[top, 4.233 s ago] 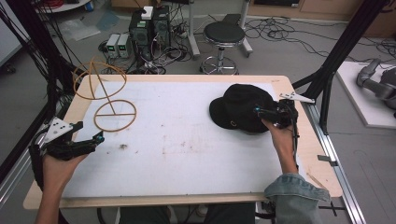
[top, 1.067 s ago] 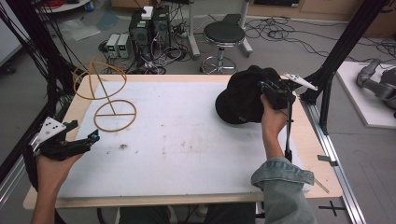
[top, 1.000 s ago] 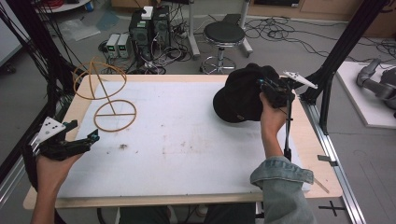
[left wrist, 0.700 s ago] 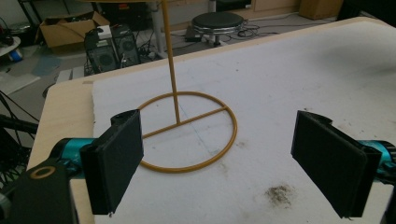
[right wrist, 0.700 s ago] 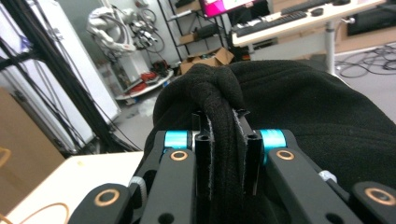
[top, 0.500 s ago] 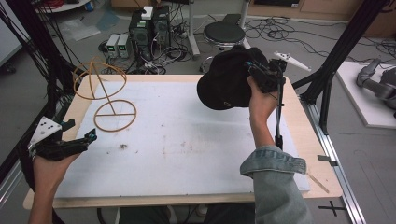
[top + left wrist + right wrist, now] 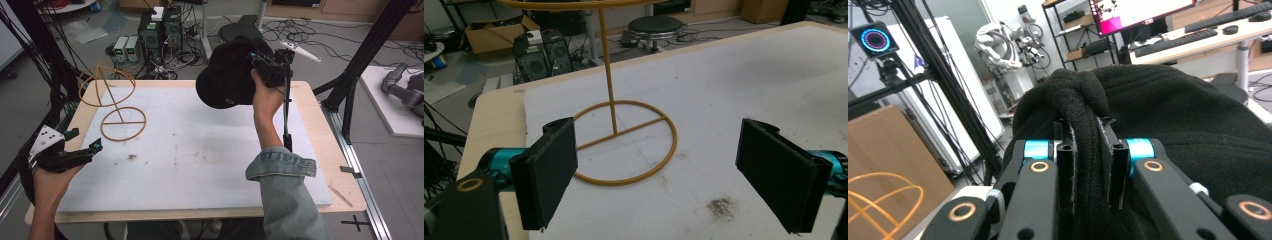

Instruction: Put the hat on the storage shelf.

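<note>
- Black hat [image 7: 227, 75]: soft knitted fabric, held in the air above the far edge of the table [image 7: 320, 125], clear of the white board [image 7: 200, 150] that covers the tabletop; in the right gripper view a bunched fold of the hat [image 7: 1083, 130] runs down between the two black jaws and the rest of the fabric bulges beyond them.
- Right gripper [image 7: 265, 62]: raised over the table's far edge at the end of an upright forearm; jaws drawn together and clamped on the fold of hat fabric, pads pressing on it from both sides; its cable hangs down beside the wrist.
- Right sleeve [image 7: 282, 167]: denim cuff, over the near right part of the board.
- Left gripper [image 7: 80, 147]: held at the near left corner of the table, pointing toward the wire stand; jaws spread wide with nothing between them; in the left gripper view both pads [image 7: 551, 167] stand well apart over bare board.
- Wire stand [image 7: 117, 107]: yellow-brown, a flat ring base with a crossbar resting on the far left part of the board, an upright rod rising from it to a domed wire top; well apart from the hat.
- Stain [image 7: 131, 157]: a small dark mark on the board, near the stand's base.
- Stool [image 7: 235, 32]: round and dark, on the floor beyond the table, partly hidden behind the hat.
</note>
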`<state>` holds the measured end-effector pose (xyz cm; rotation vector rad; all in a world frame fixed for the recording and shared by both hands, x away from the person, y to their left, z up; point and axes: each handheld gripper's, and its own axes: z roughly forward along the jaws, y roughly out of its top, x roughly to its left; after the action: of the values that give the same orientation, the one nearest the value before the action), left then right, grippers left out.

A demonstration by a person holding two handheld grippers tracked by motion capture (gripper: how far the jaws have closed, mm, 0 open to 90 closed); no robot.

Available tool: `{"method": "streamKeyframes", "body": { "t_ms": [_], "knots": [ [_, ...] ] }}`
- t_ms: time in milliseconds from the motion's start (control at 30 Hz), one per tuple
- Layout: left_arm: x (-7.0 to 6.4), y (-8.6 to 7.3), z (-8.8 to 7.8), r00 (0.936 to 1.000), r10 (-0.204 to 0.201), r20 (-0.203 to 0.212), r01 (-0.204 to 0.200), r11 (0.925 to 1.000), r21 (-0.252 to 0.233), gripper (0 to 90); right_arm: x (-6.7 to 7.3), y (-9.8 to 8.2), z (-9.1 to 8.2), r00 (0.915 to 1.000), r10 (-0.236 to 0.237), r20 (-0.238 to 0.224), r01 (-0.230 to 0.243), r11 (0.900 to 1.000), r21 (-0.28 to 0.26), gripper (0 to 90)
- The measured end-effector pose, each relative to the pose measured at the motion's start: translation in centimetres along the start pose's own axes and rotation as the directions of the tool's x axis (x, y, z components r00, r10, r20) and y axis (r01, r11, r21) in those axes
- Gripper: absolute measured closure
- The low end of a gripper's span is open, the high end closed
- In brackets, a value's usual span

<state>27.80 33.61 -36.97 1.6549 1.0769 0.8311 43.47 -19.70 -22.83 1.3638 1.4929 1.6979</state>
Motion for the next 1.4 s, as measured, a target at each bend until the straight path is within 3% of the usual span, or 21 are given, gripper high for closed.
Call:
{"method": "streamKeyframes", "body": {
  "t_ms": [533, 633, 967, 1333, 1400],
  "knots": [
    [0.2, 0.2, -0.6, 1.0000, -0.003, 0.008, 0.003, 1.0000, -0.009, 17.1, 3.9, 0.4, 2.5, 0.9945, 0.067, -0.081, -0.068, 0.998, -0.005, 81.8],
    [0.2, 0.1, -0.7, 1.0000, -0.005, 0.006, 0.005, 0.9999, -0.013, 17.1, 4.6, 0.5, 2.9, 0.9901, 0.091, -0.107, -0.092, 0.996, -0.005, 81.8],
    [0.4, 0.1, -1.6, 0.9999, -0.011, -0.002, 0.011, 0.9997, -0.020, 17.2, 7.4, 0.7, 4.3, 0.9843, 0.102, -0.144, -0.103, 0.995, -0.001, 81.8],
    [0.6, -0.3, -2.4, 0.9998, -0.008, -0.018, 0.008, 0.9999, -0.015, 17.2, 10.5, 1.0, 5.7, 0.9691, 0.130, -0.210, -0.132, 0.991, 0.003, 81.8],
    [0.5, -0.3, -2.5, 0.9998, -0.007, -0.019, 0.007, 0.9999, -0.015, 17.2, 11.6, 1.1, 6.2, 0.9635, 0.135, -0.231, -0.138, 0.990, 0.003, 81.8]
  ]
}}
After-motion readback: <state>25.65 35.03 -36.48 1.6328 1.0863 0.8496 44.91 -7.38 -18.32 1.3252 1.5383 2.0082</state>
